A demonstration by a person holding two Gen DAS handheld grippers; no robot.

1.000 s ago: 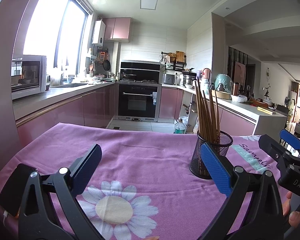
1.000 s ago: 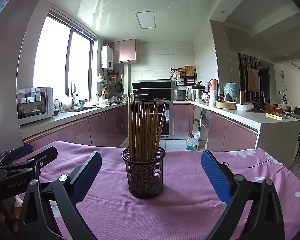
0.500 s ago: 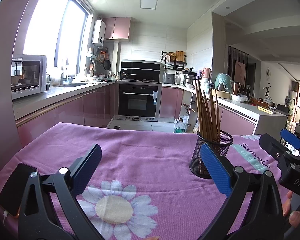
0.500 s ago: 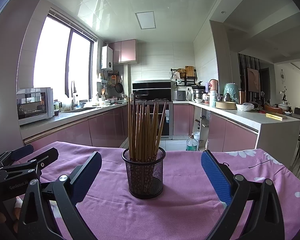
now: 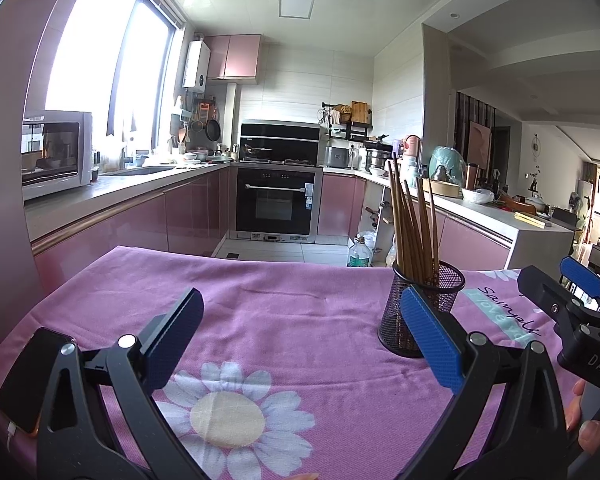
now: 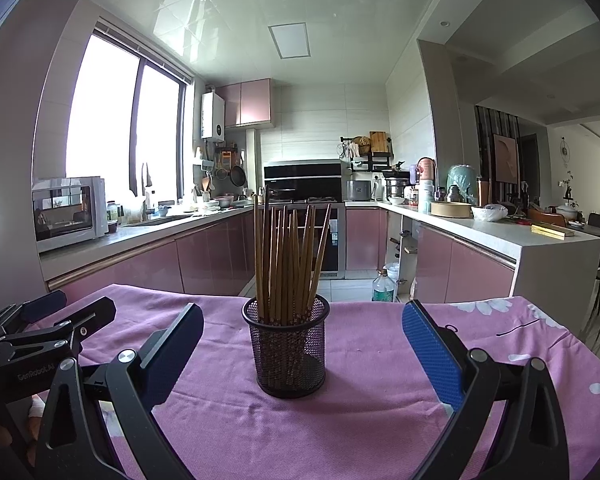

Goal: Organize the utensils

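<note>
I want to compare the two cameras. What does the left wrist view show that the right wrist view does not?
Only the left wrist view shows the daisy print and the phone. Only the right wrist view shows the mesh holder centred between the open right hand-held gripper. Both show the chopsticks standing in the holder on the purple tablecloth; the left hand-held gripper is open too.

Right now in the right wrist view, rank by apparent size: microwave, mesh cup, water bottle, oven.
1. Mesh cup, nearest the camera, which inflates it.
2. Microwave and oven: not ranked; the chopsticks hide part of the oven.
3. Water bottle, smallest.
</note>
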